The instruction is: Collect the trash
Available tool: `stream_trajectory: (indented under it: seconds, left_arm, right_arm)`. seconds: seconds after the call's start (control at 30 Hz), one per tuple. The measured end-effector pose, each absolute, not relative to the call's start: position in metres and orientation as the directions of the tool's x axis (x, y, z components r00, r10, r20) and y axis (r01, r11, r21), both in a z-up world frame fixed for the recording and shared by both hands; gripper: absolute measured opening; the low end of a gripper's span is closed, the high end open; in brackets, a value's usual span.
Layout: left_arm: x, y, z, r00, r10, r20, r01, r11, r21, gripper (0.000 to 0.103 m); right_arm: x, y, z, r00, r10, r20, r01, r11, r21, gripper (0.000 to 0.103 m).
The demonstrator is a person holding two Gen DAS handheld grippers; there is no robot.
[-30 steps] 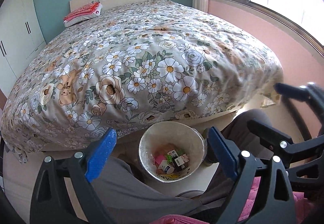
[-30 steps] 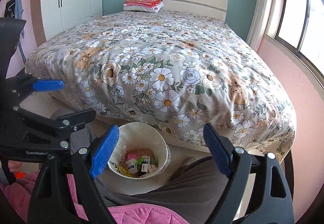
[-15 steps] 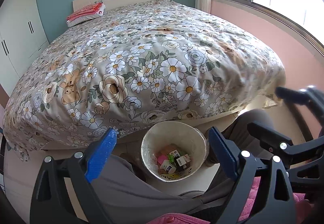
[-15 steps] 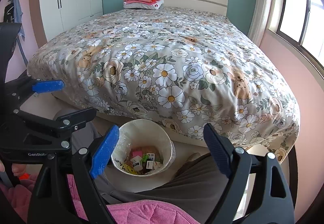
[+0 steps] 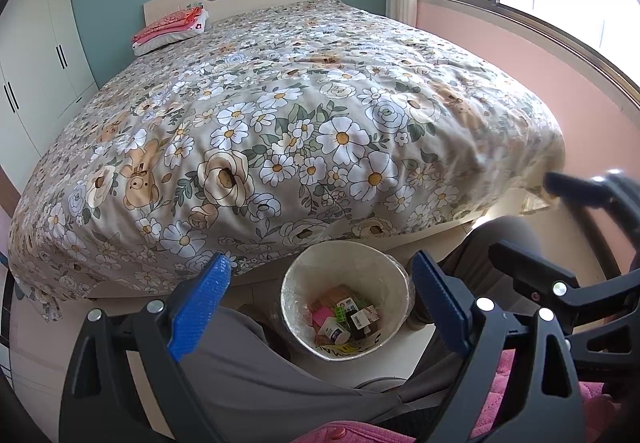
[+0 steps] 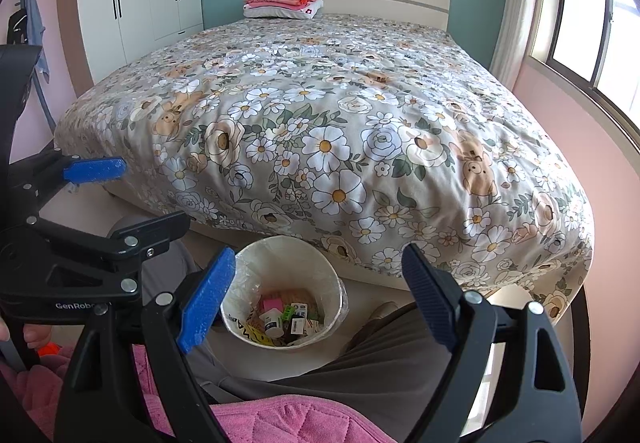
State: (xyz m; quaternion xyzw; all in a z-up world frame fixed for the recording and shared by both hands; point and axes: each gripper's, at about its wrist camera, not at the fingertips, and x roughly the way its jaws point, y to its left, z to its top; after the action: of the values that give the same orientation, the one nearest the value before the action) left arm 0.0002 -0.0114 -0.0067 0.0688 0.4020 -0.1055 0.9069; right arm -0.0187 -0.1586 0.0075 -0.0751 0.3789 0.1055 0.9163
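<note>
Not much going on in the last second tbh — both views just drifted up a touch, so the headboard and pillow sit lower in frame while the wastebasket (image 5: 345, 301) stays parked below and between the jaws. The left gripper (image 5: 318, 301) is spread wide with nothing in it, same for the right gripper (image 6: 320, 295). The trash (image 6: 286, 317) — small boxes, a little bottle, a pink scrap — is all lying in the bottom of the bin, which stands on the floor right up against the foot of the bed (image 6: 320, 131). I can't spot any loose trash on the floral duvet, so my guess is the collecting is basically wrapped up.
</note>
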Motion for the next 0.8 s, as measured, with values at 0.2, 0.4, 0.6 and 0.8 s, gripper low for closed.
stream_trajectory:
  seconds: [0.2, 0.4, 0.6, 0.8]
  left_arm:
    - [0.0002, -0.0111, -0.0066, 0.654, -0.134, -0.744, 0.246, 0.968, 0.042, 0.093]
    - [0.0018, -0.0076, -0.0066, 0.65, -0.132, -0.748, 0.247, 0.968, 0.043, 0.093]
    - [0.0015, -0.0075, -0.0072, 0.649, -0.132, -0.749, 0.247, 0.968, 0.044, 0.093]
    - [0.0015, -0.0065, -0.0076, 0.648, -0.133, -0.75, 0.248, 0.968, 0.042, 0.093]
  right_arm:
    - [-0.0183, -0.1573, 0.008, 0.688, 0.137, -0.712, -0.25, 0.966, -0.056, 0.084]
    - [-0.018, -0.1544, 0.006, 0.679, 0.14, -0.721, -0.249, 0.967, -0.047, 0.084]
    - [-0.0182, -0.1531, 0.0056, 0.679, 0.139, -0.721, -0.247, 0.968, -0.047, 0.084]
    - [-0.0183, -0.1556, 0.0041, 0.675, 0.141, -0.725, -0.248, 0.968, -0.042, 0.084]
